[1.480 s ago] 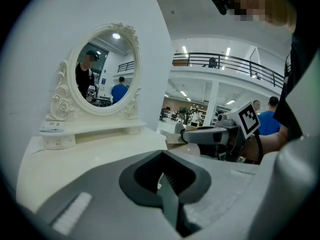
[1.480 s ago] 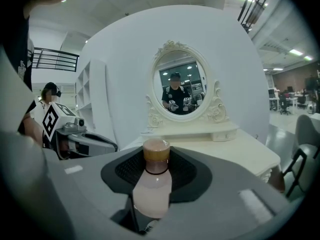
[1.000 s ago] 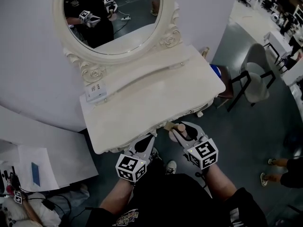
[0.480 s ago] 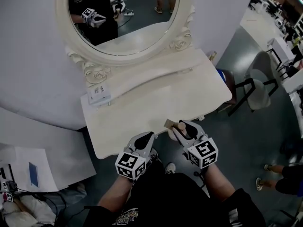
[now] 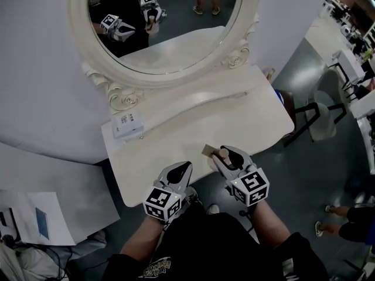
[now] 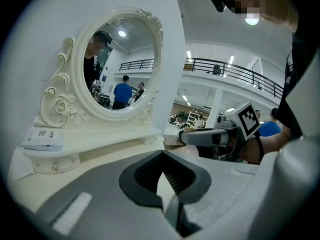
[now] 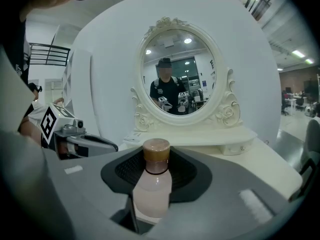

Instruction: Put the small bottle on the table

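Even, dim-ish indoor light — fisheye edges dark, perhaps soft.

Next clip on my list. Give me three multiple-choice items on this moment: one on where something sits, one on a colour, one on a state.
1. Where does the small white printed packet lie?
A. On the raised shelf of the cream dressing table, beside the base of the oval carved mirror
B. On the floor
C. Between a gripper's jaws

2. What colour is the cap of the small pale pink bottle?
A. Blue
B. Brown
C. Green

3. What state is that bottle in?
A. Standing free on the table
B. Lying on the shelf
C. Gripped upright in the right hand-held gripper

Answers:
1 A: the head view shows it on the shelf by the frame's left scroll.
2 B: the right gripper view shows a brown cap.
3 C: that view shows the jaws pressing on its sides.
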`<state>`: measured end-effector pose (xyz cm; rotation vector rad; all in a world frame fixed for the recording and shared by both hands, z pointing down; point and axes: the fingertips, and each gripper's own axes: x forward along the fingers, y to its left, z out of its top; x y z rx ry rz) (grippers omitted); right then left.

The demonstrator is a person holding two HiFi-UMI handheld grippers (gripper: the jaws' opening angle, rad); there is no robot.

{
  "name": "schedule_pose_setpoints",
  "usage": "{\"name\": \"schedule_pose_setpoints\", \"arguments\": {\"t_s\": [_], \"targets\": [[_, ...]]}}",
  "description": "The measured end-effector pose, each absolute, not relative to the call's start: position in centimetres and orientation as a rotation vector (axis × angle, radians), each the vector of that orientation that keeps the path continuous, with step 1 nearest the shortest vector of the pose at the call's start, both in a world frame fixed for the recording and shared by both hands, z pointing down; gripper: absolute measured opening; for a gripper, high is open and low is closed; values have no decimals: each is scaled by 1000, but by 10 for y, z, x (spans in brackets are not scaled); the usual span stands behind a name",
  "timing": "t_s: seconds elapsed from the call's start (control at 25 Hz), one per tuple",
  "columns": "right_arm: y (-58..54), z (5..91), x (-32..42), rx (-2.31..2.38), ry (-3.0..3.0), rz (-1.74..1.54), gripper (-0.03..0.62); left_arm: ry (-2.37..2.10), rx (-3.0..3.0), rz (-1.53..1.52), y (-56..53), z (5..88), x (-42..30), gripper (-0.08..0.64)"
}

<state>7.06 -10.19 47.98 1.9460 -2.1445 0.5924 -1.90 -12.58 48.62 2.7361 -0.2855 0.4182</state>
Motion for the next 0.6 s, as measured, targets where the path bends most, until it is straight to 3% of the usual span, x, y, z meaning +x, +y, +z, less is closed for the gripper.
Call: {"name": "schedule_pose_setpoints", "arguments": {"t_s": [0.6], "targets": [[-161,469,56,1951,-2125,537,164,-254,2758,382,-171,480,-38,0]]}}
